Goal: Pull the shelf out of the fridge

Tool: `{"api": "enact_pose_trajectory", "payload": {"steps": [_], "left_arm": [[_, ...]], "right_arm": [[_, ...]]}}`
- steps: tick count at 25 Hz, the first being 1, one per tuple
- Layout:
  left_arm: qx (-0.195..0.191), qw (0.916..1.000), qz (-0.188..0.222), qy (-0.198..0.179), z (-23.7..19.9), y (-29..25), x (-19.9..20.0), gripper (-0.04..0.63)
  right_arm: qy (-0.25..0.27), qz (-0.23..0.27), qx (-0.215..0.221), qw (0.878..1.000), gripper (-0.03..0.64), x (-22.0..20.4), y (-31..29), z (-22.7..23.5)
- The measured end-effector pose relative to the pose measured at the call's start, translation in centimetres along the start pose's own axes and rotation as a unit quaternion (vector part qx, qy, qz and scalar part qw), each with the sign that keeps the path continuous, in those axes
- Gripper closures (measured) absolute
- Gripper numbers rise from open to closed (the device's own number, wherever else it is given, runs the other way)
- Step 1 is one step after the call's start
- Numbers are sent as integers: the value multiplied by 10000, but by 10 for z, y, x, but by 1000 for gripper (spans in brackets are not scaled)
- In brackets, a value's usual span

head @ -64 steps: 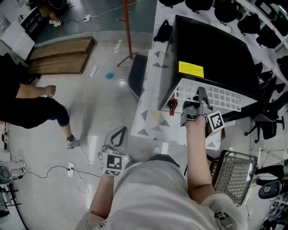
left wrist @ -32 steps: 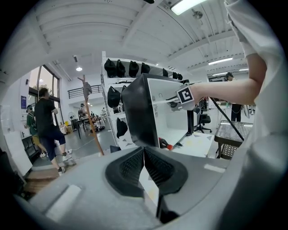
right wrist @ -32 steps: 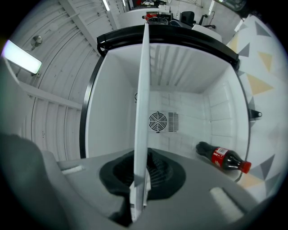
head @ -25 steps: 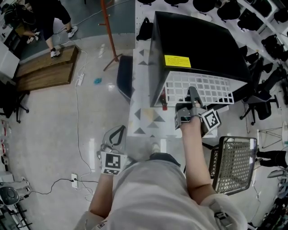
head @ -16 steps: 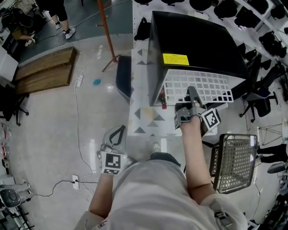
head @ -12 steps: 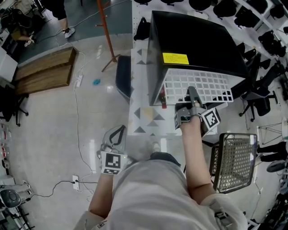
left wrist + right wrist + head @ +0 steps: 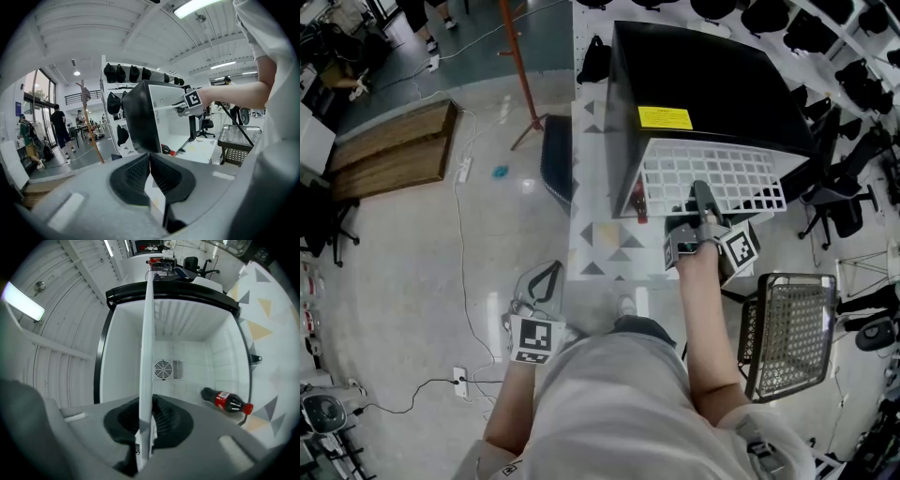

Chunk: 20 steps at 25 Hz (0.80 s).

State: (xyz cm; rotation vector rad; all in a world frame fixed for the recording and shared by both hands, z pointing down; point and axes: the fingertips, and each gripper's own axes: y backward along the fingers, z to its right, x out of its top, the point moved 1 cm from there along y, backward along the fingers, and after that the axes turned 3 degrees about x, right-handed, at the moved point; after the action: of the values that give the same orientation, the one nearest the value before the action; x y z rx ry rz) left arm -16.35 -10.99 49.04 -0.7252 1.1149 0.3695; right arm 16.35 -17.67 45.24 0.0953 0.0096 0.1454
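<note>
The right gripper is clamping the front edge of the white wire shelf, its jaws sitting narrow with the thin rim pinched between the pads; the shelf is sticking well out of the black fridge, level, its back part lying inside the white cavity; the fridge is standing at the far end of the triangle-patterned table, and the shelf's front is hanging over the tabletop's near right part; a cola bottle is lying on the fridge floor near the opening; the left gripper is hanging off the table's near left corner, jaws pressed together on nothing.
</note>
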Motion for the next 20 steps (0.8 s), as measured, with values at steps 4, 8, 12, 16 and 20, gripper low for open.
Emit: {"api": "enact_pose_trajectory", "payload": {"steps": [4,8,12,16,20], "left_arm": [[-20,10000,-10,-35,1,3,-1,584],[-38,10000,-62,-31,2,8,-4,584],[-96,9999,-38,-52,4,11,-5,584],[-165,9998,-42,-75,4,10,-5,584],[-224,9997,-12,-100,1,10,-5,584]], "right_arm": [[-20,31,23,10000,589,0,5,0],[-15,79,7,10000,589,-1,12,-1],[-1,128,10,9999,589,0,18,0],[-5,171,35,9998,589,1,21,1],[-9,252,29,9997,589,1,19,0]]}}
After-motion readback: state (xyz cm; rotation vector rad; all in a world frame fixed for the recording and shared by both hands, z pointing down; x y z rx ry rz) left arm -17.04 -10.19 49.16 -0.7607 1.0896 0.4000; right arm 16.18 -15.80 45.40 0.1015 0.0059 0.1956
